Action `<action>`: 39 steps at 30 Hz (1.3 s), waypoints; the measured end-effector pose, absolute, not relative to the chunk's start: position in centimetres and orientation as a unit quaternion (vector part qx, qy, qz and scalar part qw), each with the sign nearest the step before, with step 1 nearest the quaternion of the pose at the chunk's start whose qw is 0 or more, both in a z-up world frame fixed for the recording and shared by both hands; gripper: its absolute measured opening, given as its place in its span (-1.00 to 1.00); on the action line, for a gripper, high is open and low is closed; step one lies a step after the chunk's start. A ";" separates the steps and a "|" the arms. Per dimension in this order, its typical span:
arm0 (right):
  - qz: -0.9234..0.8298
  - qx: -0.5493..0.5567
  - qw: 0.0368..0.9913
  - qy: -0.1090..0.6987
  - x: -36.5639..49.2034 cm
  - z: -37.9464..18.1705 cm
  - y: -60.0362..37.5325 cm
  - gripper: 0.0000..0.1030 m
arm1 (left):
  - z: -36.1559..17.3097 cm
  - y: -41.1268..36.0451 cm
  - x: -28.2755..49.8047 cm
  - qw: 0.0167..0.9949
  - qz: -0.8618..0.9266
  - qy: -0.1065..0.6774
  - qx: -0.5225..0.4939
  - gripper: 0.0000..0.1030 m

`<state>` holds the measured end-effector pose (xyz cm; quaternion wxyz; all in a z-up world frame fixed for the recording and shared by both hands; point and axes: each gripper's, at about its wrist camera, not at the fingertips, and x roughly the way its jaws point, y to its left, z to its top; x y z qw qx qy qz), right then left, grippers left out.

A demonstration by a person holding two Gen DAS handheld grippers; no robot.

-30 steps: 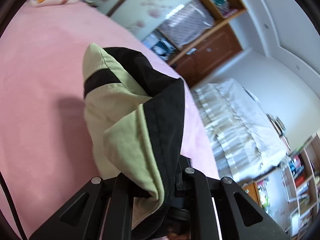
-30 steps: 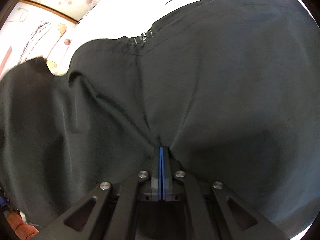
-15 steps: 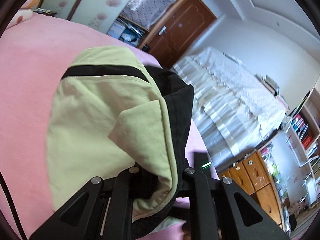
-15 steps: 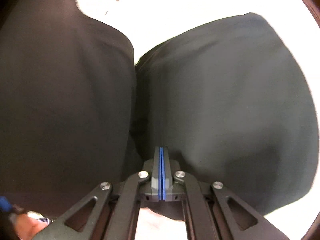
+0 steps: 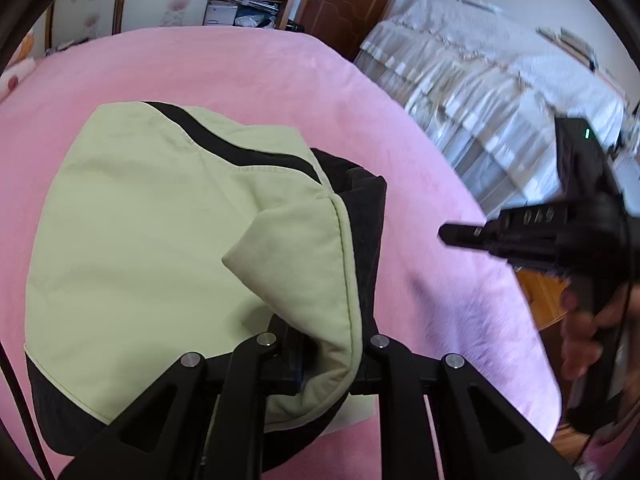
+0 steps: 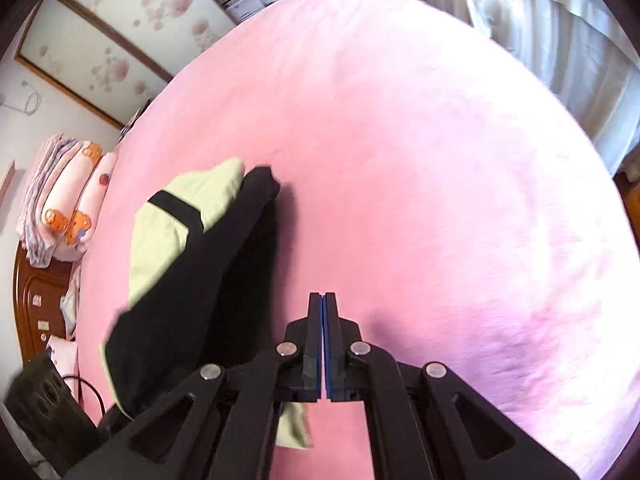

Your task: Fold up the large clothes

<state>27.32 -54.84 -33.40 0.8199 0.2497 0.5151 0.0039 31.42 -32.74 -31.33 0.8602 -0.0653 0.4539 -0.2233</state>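
A light green and black jacket (image 5: 160,240) hangs bunched over the pink bed (image 5: 280,92). My left gripper (image 5: 324,364) is shut on a thick fold of its green and black cloth. In the right wrist view the same jacket (image 6: 192,264) droops at the left, above the bed (image 6: 420,160). My right gripper (image 6: 323,308) is shut with its blue pads pressed together and nothing between them, clear of the cloth. The right gripper (image 5: 452,234) also shows in the left wrist view, held by a hand (image 5: 584,328) at the right.
A second bed with a white frilled cover (image 5: 500,80) stands beyond the pink one. Folded patterned quilts (image 6: 60,200) lie on a wooden cabinet (image 6: 36,300) at the left. A brown door (image 5: 344,4) and shelves are at the back.
The right gripper has let go of the black cloth that filled its view and swung clear over the bed. The left gripper has carried the jacket sideways, still gripping it.
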 end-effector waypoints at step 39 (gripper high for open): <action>0.066 0.311 0.716 0.622 26.2 -33.3 -44.9 -0.04 | -29.6 -17.7 28.7 0.764 -0.077 0.601 -0.221 0.57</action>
